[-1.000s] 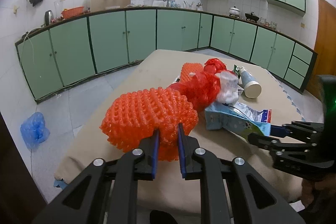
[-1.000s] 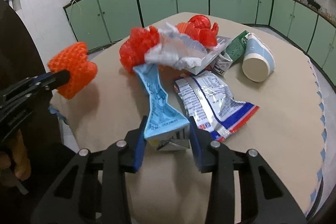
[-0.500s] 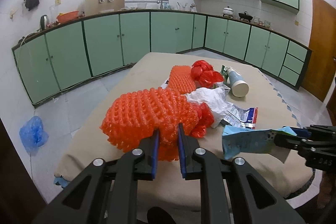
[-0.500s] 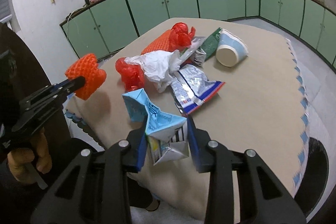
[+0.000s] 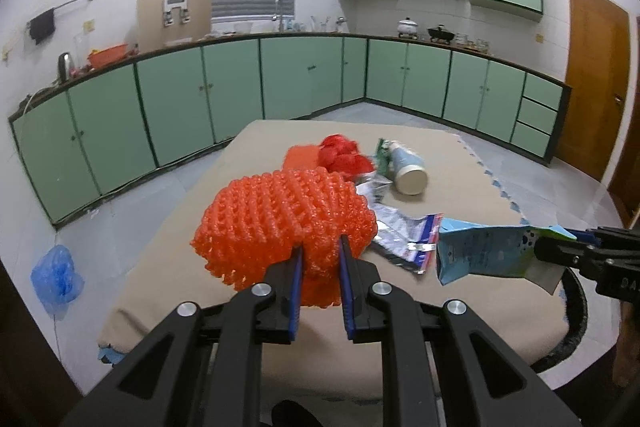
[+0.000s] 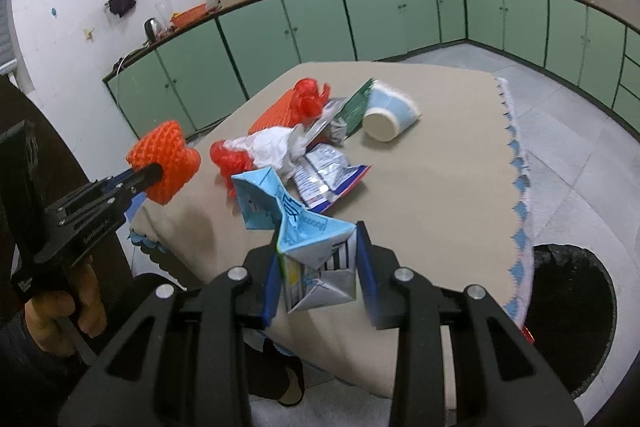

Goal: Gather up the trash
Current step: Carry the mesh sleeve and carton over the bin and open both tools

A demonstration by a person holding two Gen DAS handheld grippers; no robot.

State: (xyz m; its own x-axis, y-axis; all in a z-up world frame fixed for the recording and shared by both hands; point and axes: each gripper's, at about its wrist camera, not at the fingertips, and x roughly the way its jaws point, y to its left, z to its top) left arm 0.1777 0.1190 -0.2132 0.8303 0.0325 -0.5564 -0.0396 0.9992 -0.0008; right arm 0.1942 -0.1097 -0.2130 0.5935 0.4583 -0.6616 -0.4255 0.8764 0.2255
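My left tool (image 5: 320, 259) is clenched on the orange foam net (image 5: 286, 223), which bulges out ahead of the blue pads; the grip looks the same as a second ago. From the right wrist view that net (image 6: 164, 161) hangs clear of the worktop (image 6: 440, 195), off its near left corner. My right tool (image 6: 318, 269) is clamped on the flattened blue carton (image 6: 296, 223). A second ago the carton sat low against the pile with its far end among the other scraps; now it is lifted free and held in the air over the near edge, and in the left wrist view it (image 5: 488, 255) juts in from the right side, apart from the heap.

Both cameras have pulled back and up since then, so the trash looks smaller and farther off. On the worktop I see the silver snack wrapper (image 6: 328, 175), the white crumpled bag (image 6: 272, 145) with red mesh netting (image 6: 226, 159) beside it, a second orange foam net (image 6: 276, 113), a green packet (image 6: 356, 103) and the paper cup (image 6: 390, 113) lying on its side. A black bin (image 6: 572, 311) has come into view on the floor just beside the worktop's right edge, where earlier it was out of frame.
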